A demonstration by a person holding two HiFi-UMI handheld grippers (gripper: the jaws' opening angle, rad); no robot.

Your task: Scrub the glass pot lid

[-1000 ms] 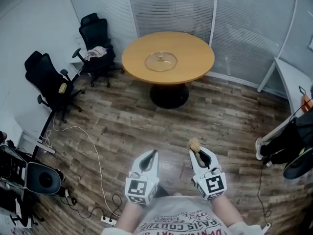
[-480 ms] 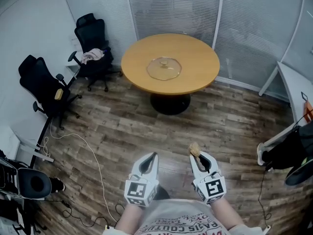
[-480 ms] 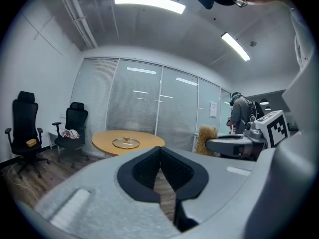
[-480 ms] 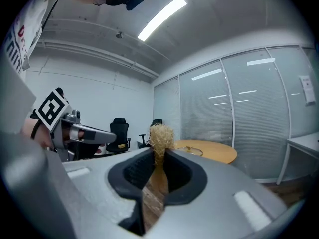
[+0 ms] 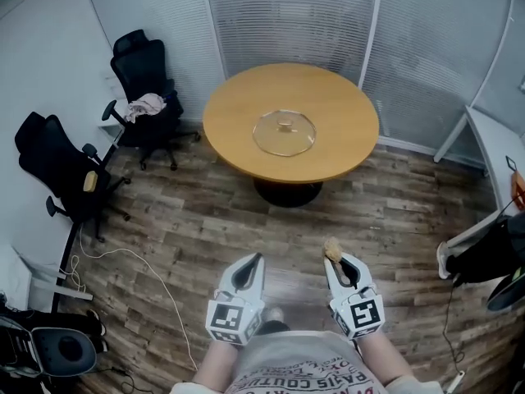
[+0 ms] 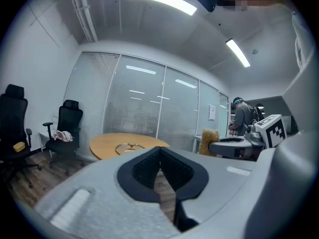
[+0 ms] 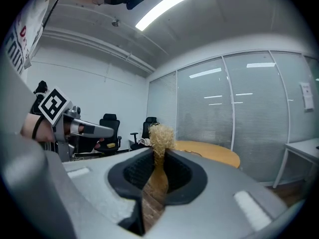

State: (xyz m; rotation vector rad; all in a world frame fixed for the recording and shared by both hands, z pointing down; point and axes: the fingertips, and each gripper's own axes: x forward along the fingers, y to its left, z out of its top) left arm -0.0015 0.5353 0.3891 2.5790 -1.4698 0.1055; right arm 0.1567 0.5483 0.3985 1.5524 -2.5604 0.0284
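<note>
The glass pot lid (image 5: 284, 132) with a small knob lies flat on the round wooden table (image 5: 336, 113), well ahead of me; the left gripper view shows the lid (image 6: 129, 147) small and far off. My right gripper (image 5: 338, 259) is shut on a straw-coloured scrub brush (image 5: 331, 247), whose bristle tuft (image 7: 160, 136) pokes out past the jaws. The left gripper (image 5: 253, 260) is shut with nothing in it, its jaws (image 6: 160, 156) meeting in a closed line. Both are held low near my body above the floor.
Two black office chairs (image 5: 143, 84) (image 5: 51, 167) stand at the left, one with a cloth on its seat. Cables trail over the wood floor (image 5: 123, 257). Glass walls with blinds run behind the table. A white desk (image 5: 492, 142) and a dark bag are at the right.
I have walked toward the table: the table and lid sit lower and larger in the head view. Both grippers kept their pose and grip.
</note>
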